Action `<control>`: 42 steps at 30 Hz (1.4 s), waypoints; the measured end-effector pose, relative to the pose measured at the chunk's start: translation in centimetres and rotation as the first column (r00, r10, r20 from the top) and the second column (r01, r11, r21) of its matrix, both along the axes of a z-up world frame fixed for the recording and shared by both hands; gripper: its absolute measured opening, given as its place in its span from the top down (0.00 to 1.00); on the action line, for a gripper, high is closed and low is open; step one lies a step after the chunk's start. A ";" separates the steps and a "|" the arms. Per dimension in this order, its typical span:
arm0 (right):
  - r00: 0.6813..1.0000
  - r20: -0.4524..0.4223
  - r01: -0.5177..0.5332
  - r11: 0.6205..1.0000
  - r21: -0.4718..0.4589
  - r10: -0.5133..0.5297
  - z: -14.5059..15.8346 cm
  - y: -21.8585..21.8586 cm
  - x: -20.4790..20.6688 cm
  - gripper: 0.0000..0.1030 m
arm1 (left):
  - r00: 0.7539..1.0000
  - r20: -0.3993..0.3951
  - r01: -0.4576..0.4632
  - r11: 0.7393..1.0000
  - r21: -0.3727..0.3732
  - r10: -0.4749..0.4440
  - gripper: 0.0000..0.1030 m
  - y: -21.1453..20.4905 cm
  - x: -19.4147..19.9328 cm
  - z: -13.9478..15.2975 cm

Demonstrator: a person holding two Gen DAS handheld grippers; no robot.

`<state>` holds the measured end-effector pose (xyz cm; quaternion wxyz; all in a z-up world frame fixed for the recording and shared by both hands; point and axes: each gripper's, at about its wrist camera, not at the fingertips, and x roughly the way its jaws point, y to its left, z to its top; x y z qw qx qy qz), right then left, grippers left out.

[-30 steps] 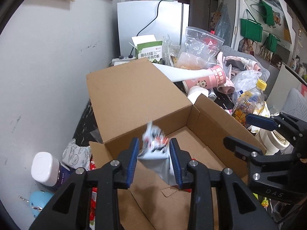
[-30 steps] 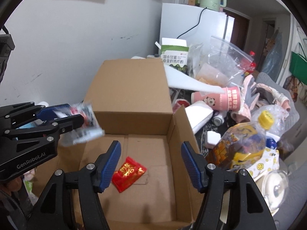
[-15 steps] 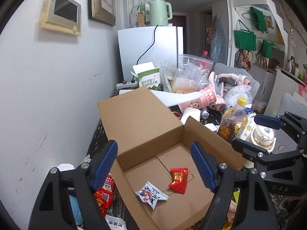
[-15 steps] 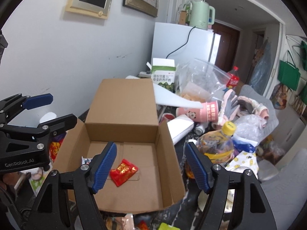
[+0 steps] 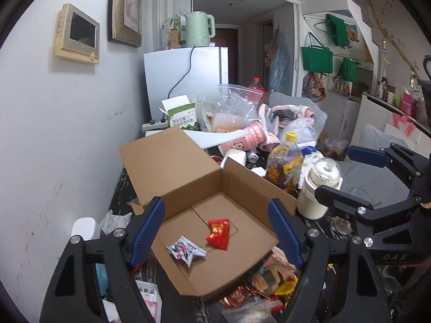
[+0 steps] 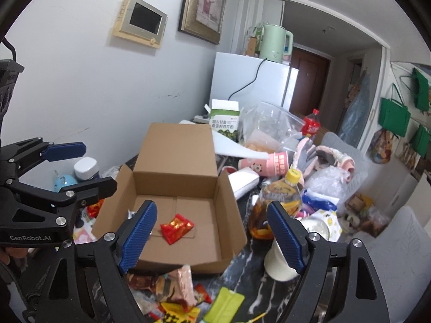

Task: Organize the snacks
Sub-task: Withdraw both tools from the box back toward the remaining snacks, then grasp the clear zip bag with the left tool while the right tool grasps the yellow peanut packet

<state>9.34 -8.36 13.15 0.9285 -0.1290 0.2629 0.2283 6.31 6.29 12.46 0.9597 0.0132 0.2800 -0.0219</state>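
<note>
White packet (image 5: 186, 250), gripped a second ago, now lies in cardboard box (image 5: 242, 185) beside red packet (image 5: 218, 233); left gripper (image 5: 215, 232) released, empty; right gripper (image 6: 211, 235) jaws just widened, empty; right view hides white packet behind finger.

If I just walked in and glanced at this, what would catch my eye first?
Probably the open cardboard box in the middle of the cluttered table, with a red snack packet and a white one lying on its floor. Loose wrappers are heaped at its near edge.

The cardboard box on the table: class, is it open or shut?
Open. The cardboard box has its lid flap raised, showing a red packet and a white packet inside.
</note>
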 end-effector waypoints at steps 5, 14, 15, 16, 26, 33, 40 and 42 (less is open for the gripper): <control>0.999 -0.031 0.009 1.000 0.027 -0.008 -1.0 -1.3 -1.9 0.18 | 1.000 -0.001 0.024 0.999 0.028 -0.024 0.24 -1.2 -1.7 -0.8; 0.996 -0.079 0.040 0.999 0.032 -0.037 -4.1 -3.3 -5.1 0.18 | 0.997 -0.040 0.064 0.998 0.021 -0.063 0.24 -3.0 -3.8 -3.7; 0.996 -0.087 0.039 0.999 0.033 -0.036 -4.5 -3.5 -5.3 0.18 | 0.997 -0.044 0.068 0.997 0.018 -0.068 0.24 -3.2 -4.1 -4.1; 0.994 -0.103 0.039 0.999 0.034 -0.035 -5.2 -3.7 -5.6 0.18 | 0.996 -0.054 0.077 0.997 0.014 -0.076 0.24 -3.4 -4.4 -4.6; 0.974 -0.212 0.083 0.996 0.029 -0.075 -10.2 -5.4 -7.4 0.18 | 0.989 -0.119 0.089 0.996 -0.010 -0.089 0.24 -4.8 -5.7 -8.4; 0.952 -0.288 0.121 0.992 0.045 -0.103 -13.0 -6.2 -7.5 0.18 | 0.976 -0.201 0.080 0.995 -0.056 -0.090 0.24 -4.9 -5.8 -11.9; 0.925 -0.362 0.140 0.989 0.048 -0.113 -16.3 -6.3 -7.6 0.18 | 0.959 -0.276 0.044 0.994 -0.096 -0.069 0.24 -4.4 -5.2 -15.6; 0.916 -0.385 0.142 0.989 0.049 -0.112 -17.2 -6.3 -7.5 0.18 | 0.953 -0.295 0.037 0.994 -0.101 -0.066 0.24 -4.2 -4.9 -16.5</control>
